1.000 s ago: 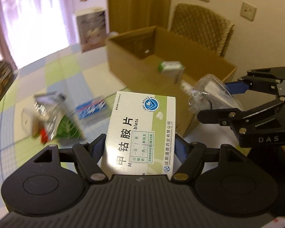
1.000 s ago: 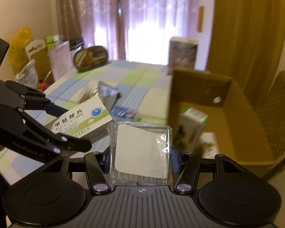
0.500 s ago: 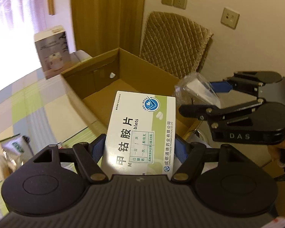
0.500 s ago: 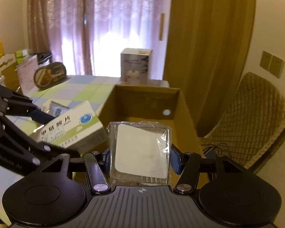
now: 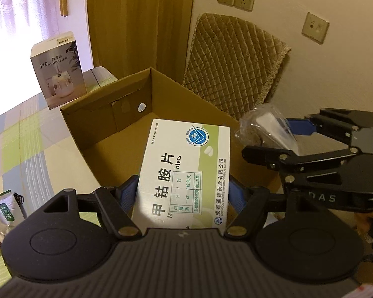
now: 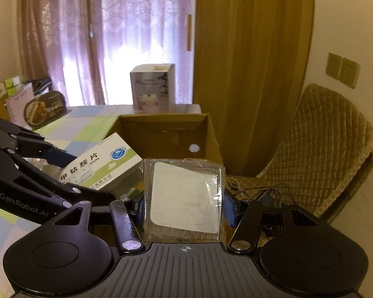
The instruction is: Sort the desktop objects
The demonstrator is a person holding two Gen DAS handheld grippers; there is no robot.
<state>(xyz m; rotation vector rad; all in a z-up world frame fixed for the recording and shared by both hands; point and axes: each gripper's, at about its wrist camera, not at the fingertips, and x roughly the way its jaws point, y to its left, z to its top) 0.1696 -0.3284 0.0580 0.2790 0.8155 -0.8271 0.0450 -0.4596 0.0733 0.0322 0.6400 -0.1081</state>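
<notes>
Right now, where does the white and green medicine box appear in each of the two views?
Left wrist view: medicine box at centre, clamped in the left gripper, above the cardboard box.
Right wrist view: left of centre, beside the wrapped pad.
Shared landmark: the humidifier box.

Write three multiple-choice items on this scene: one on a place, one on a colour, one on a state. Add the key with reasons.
1. Where does the humidifier box stand?
A. inside the cardboard box
B. on the table beyond the cardboard box
C. on the chair

2. What colour are the finger pads of the left gripper?
A. red
B. blue
C. white

3. What is the right gripper doing?
A. shut on the clear packet
B. open
C. shut on the medicine box

Key: B, it rises behind the carton's far wall; B, blue shows beside the medicine box; A, the packet sits clamped between its fingers.
</notes>
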